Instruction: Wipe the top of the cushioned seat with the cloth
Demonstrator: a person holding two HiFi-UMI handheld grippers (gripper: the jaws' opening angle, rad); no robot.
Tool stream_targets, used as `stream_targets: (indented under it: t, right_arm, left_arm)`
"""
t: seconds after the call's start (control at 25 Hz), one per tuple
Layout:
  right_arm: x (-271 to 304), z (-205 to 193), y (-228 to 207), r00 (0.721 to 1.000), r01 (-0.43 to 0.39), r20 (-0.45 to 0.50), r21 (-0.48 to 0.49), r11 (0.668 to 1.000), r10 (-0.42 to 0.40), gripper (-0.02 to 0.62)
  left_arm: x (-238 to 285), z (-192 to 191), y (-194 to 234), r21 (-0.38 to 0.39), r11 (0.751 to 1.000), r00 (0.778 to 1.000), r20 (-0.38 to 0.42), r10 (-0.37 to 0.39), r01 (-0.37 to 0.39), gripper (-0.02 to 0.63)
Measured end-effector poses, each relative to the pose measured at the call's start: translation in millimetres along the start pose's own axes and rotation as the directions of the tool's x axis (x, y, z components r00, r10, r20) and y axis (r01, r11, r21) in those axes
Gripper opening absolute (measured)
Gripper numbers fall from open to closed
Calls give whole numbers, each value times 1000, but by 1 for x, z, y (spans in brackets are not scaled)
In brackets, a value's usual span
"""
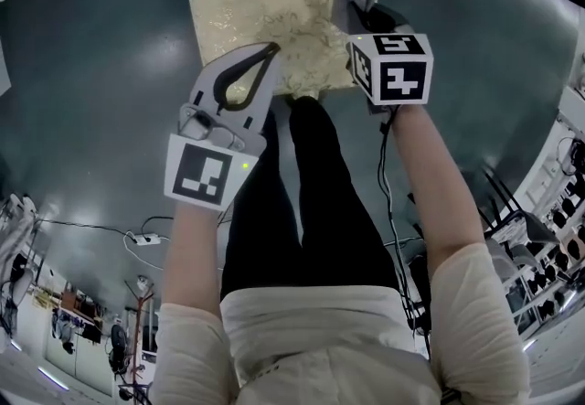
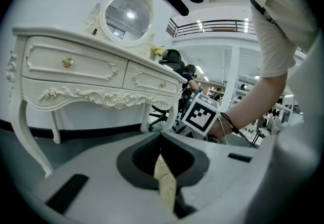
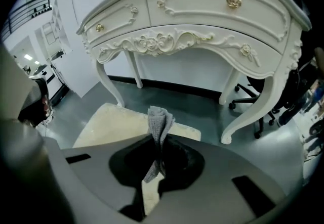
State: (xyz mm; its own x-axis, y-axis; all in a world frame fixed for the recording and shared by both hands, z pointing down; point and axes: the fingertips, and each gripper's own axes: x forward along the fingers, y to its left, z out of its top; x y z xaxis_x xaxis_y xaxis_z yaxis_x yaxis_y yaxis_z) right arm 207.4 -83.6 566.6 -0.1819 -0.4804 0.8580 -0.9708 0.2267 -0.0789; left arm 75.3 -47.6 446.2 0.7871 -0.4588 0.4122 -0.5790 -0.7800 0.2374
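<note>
Left gripper (image 1: pixel 271 50) is held closed and empty over the seat's (image 1: pixel 247 15) near edge, apparently as the spare. Cloth (image 3: pixel 160 117) is pinched, bunched upright, in the right gripper (image 3: pixel 158 142) by the far right corner, seemingly for wiping.

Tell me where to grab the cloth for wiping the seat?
Pinch the cloth at its bunched middle, coming from above, I'd say. The right gripper holds it that way: its jaws are shut on the cloth, and a folded tuft pokes past the tips over the seat, free to rub.
</note>
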Motion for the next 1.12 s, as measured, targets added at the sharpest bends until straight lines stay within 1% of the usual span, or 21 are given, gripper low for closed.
stream_targets:
  t: [0.2, 0.36, 0.56, 0.68, 0.8, 0.96, 1.12]
  right_arm:
    - [7, 4, 81, 996, -92, 13, -8, 996, 92, 28]
    - [17, 3, 146, 987, -162, 6, -33, 986, 162, 28]
    - [33, -1, 205, 974, -225, -31, -48, 973, 224, 28]
    - [47, -1, 229, 966, -256, -52, -44, 966, 254, 28]
    - [60, -4, 244, 958, -281, -76, -47, 958, 277, 28]
    - [71, -10, 248, 953, -290, -106, -60, 955, 282, 28]
    - [71, -9, 248, 940, -327, -123, -62, 943, 318, 28]
  left_arm:
    - [-47, -10, 25, 6, 1000, 1000, 3, 28, -29, 2]
    - [-85, -25, 49, 0, 998, 998, -12, 61, -61, 2]
    - [-120, -45, 74, -13, 995, 995, -33, 94, -95, 2]
    - [-131, -57, 87, -27, 994, 993, -42, 107, -108, 2]
    - [-137, -67, 97, -38, 992, 991, -48, 121, -123, 2]
    - [-140, -73, 101, -61, 989, 990, -43, 136, -138, 2]
    - [-138, -71, 98, -61, 987, 989, -47, 143, -146, 2]
